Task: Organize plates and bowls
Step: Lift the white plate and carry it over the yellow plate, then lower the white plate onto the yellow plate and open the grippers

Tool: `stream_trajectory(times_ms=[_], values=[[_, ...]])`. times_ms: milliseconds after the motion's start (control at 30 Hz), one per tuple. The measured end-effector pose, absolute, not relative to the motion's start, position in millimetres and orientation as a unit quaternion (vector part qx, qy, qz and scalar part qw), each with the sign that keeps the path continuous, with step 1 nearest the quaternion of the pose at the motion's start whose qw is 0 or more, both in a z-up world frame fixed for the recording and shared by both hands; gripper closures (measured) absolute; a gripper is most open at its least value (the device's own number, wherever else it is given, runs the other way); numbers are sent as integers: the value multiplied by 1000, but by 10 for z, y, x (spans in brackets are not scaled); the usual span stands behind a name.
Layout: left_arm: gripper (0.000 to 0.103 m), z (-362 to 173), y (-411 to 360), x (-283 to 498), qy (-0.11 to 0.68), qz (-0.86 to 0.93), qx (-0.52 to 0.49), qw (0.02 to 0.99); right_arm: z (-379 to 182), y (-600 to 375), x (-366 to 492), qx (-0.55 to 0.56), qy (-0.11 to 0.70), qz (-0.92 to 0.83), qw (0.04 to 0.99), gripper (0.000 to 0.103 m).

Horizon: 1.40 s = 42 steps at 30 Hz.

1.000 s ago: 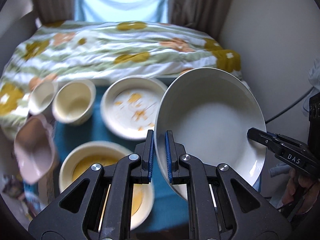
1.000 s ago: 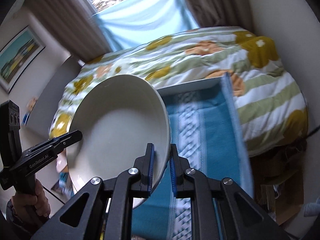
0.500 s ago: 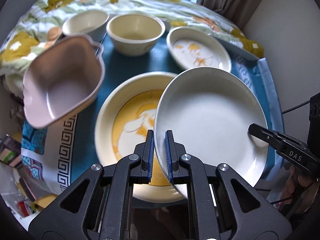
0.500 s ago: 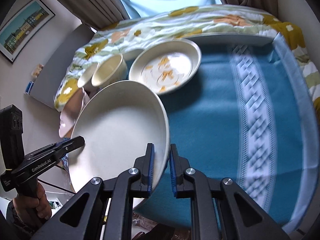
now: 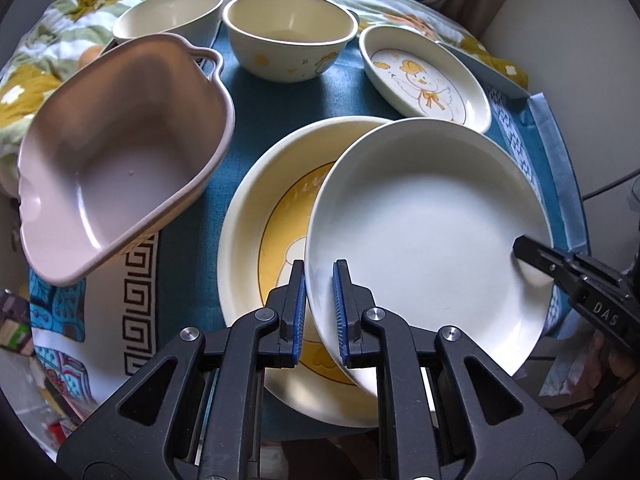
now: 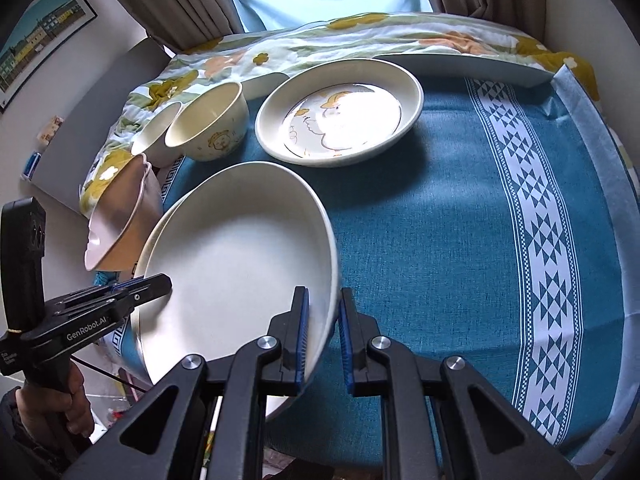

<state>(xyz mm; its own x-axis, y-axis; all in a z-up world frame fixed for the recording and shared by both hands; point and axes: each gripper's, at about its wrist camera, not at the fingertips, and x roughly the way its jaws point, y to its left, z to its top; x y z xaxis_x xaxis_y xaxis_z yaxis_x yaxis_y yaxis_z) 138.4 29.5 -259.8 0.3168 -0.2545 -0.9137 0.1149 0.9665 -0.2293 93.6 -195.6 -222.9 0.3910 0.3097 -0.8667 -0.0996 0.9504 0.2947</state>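
Observation:
A plain white deep plate is held at both sides. My left gripper is shut on its near-left rim and my right gripper on its right rim. The plate hangs tilted just above a larger yellow-pattern plate on the blue cloth; only a sliver of that plate's rim shows in the right wrist view. A duck-print plate lies behind. A cream bowl and a second cream bowl stand at the back.
A pink handled dish sits tilted at the left. The blue patterned tablecloth covers the table, with a flowered quilt behind it. A white wall stands to the right.
Both grippers have carried the white plate down and forward over the table; it now overlaps the yellow-pattern plate more closely. The other dishes have not moved.

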Motion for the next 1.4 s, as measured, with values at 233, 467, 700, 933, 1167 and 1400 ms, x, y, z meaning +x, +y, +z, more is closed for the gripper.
stream_trajectory(times_ms=[233, 467, 700, 933, 1167, 1400], values=[[92, -2652, 241, 1400, 577, -110, -28, 809, -2209, -1867, 949, 75, 535, 114, 834, 90], [92, -2599, 127, 1380, 558, -97, 32, 823, -2227, -1789, 962, 58, 538, 103, 835, 90], [92, -2524, 91, 1351, 537, -81, 82, 835, -2254, -1678, 941, 25, 540, 97, 836, 90], [92, -2505, 145, 1325, 533, -68, 90, 839, -2266, -1602, 920, 12, 541, 99, 835, 90], [92, -2483, 219, 1317, 527, -58, 96, 843, -2265, -1513, 909, 5, 538, 103, 837, 90], [92, -2483, 232, 1317, 528, -60, 90, 842, -2251, -1499, 903, 11, 538, 101, 837, 90]])
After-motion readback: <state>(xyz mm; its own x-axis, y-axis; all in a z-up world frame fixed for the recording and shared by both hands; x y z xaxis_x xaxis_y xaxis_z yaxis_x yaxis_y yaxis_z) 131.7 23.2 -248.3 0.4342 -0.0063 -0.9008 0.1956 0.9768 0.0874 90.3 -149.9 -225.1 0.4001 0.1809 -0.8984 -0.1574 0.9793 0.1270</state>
